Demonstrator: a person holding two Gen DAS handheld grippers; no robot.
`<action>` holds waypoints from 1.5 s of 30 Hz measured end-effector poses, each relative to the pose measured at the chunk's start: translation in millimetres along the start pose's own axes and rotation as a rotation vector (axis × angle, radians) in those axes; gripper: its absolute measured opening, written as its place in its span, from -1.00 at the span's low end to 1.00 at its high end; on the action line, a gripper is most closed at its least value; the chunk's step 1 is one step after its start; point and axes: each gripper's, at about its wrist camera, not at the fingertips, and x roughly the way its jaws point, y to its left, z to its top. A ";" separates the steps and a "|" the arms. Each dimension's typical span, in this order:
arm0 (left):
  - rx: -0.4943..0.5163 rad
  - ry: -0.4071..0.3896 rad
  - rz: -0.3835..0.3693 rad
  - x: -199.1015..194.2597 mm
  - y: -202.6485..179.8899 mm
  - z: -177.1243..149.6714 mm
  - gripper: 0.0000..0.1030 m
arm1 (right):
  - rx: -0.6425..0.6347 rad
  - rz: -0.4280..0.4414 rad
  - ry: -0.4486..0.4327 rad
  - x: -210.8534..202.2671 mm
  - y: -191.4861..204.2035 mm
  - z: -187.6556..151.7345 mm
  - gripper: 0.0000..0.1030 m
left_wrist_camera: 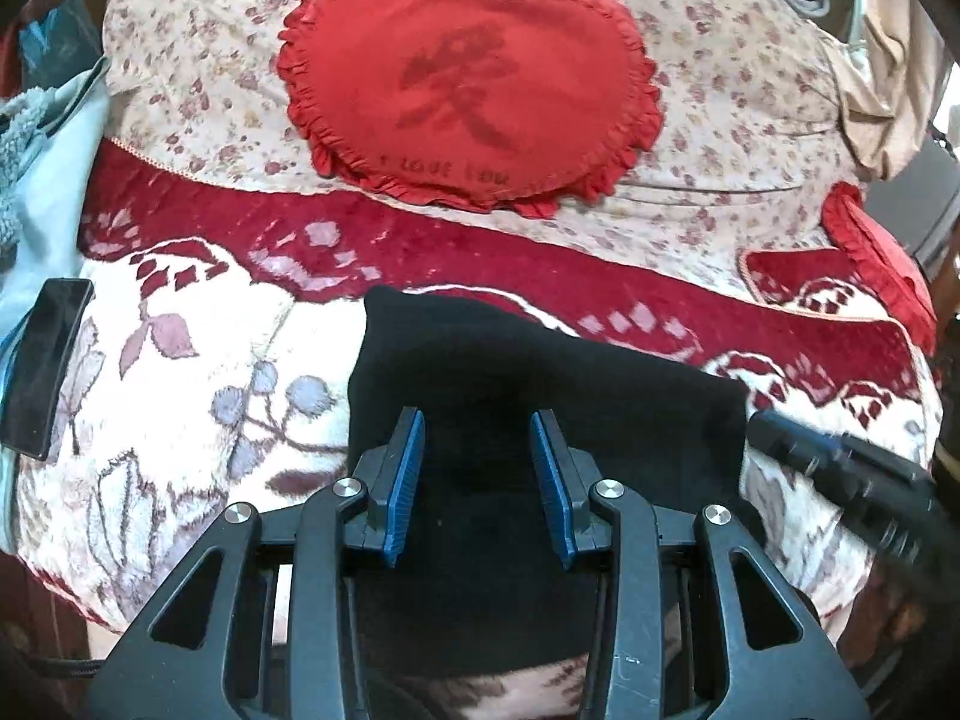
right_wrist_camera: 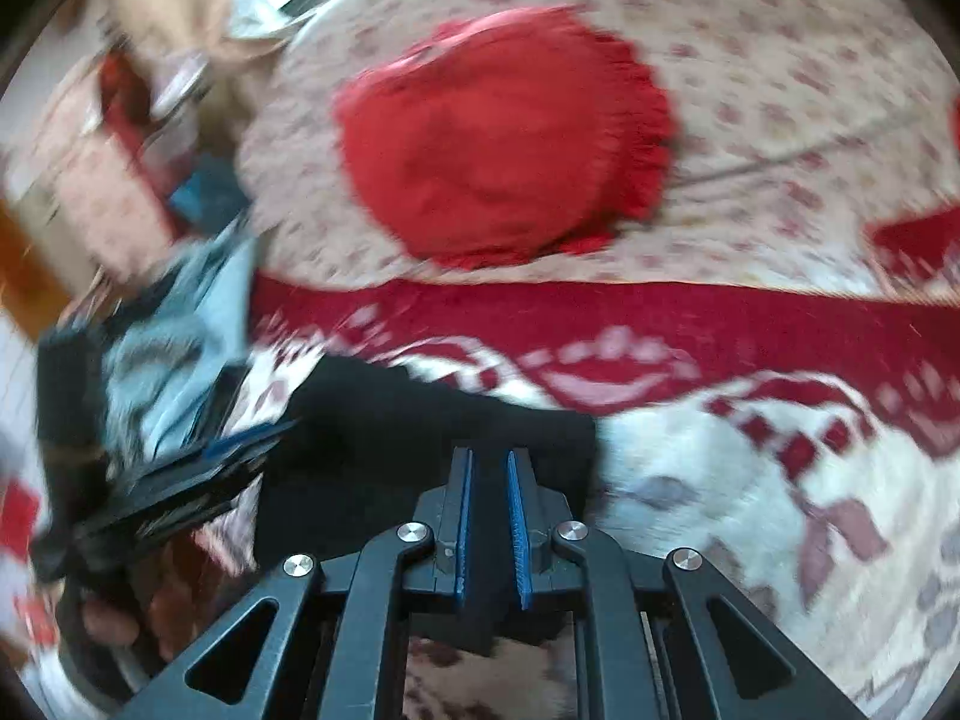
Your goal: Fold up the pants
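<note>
Plainly, the left claw (left_wrist_camera: 477, 480) is held wide apart, its blue pads (left_wrist_camera: 408, 480) poised over the black pants (left_wrist_camera: 510, 372) with nothing seen gripped between them. The right claw (right_wrist_camera: 489, 516) is drawn narrow, with only a thin gap between its pads; no cloth can be made out in that gap, though the right wrist view is blurred and the near edge of the pants lies right under the jaws. The pants are laid on the bed as a compact dark rectangle with straight edges on the red-and-white blanket (left_wrist_camera: 198, 372), so most of the folding is judged to be done; at most a last fold or some smoothing is left. Farther out, a heart-shaped red cushion (left_wrist_camera: 474, 78) is seen on the floral quilt (left_wrist_camera: 732, 84), and a dark phone (left_wrist_camera: 45, 366) lies at the blanket's left edge, well apart from the pants.
</note>
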 end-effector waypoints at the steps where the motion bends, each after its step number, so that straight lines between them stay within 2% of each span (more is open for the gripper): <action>1: 0.003 0.004 0.011 3.7 0.3 0.8 -0.30 | -0.018 -0.009 0.021 8.4 4.8 -0.1 -0.80; 4: 0.016 0.011 0.032 12.1 0.7 1.9 -0.30 | -0.021 -0.086 0.103 44.2 5.2 -1.4 -0.81; 7: 0.022 0.022 0.050 22.3 2.7 3.1 -0.30 | 0.006 -0.081 0.090 58.4 -2.1 4.6 -0.81; 11: 0.017 0.022 0.056 29.4 3.3 3.1 -0.26 | -0.021 -0.082 0.092 72.1 -3.2 14.0 -0.80; 15: 0.029 0.017 0.057 22.8 1.0 -0.5 -0.26 | -0.004 -0.065 0.106 64.1 -2.9 15.3 -0.80; 20: -0.002 0.016 0.014 3.0 6.6 -9.0 -0.26 | -0.045 -0.077 0.098 26.8 12.3 -1.5 -0.79; 23: -0.001 0.021 -0.003 -8.8 7.5 -21.1 -0.26 | -0.062 -0.088 0.119 12.5 16.5 -19.2 -0.66; 25: -0.001 0.030 -0.015 -12.6 7.4 -29.4 -0.25 | -0.076 -0.101 0.148 11.5 15.7 -30.8 -0.62; 28: -0.002 0.057 -0.027 -5.0 5.0 -39.0 -0.07 | -0.086 -0.139 0.202 24.7 9.9 -44.2 -0.53; 31: 0.029 0.055 -0.003 -0.7 0.0 -44.1 -0.03 | -0.056 -0.129 0.194 27.8 3.8 -44.1 -0.49; 33: 0.037 0.059 -0.016 -3.5 0.6 -43.2 -0.02 | -0.047 -0.112 0.189 23.9 2.4 -40.5 -0.49; 36: -0.016 0.066 -0.084 -10.1 13.7 -37.8 -0.02 | 0.016 -0.064 0.161 15.7 -7.2 -35.7 -0.40; 37: -0.041 0.068 -0.102 -11.5 18.8 -35.8 -0.02 | 0.047 -0.055 0.151 13.9 -13.2 -33.8 -0.29; 39: -0.092 0.069 -0.121 -13.0 30.8 -31.3 0.19 | 0.081 -0.059 0.145 14.6 -22.7 -29.5 -0.19; 40: -0.113 0.063 -0.122 -13.2 36.0 -29.2 0.38 | 0.088 -0.063 0.149 16.2 -25.2 -28.0 -0.18; 42: -0.163 0.055 -0.123 -11.0 47.9 -26.0 0.41 | 0.108 -0.049 0.159 22.6 -30.7 -25.5 -0.16; 45: -0.223 0.092 -0.150 -0.3 59.2 -23.0 0.41 | 0.169 0.008 0.171 34.2 -41.8 -22.0 -0.11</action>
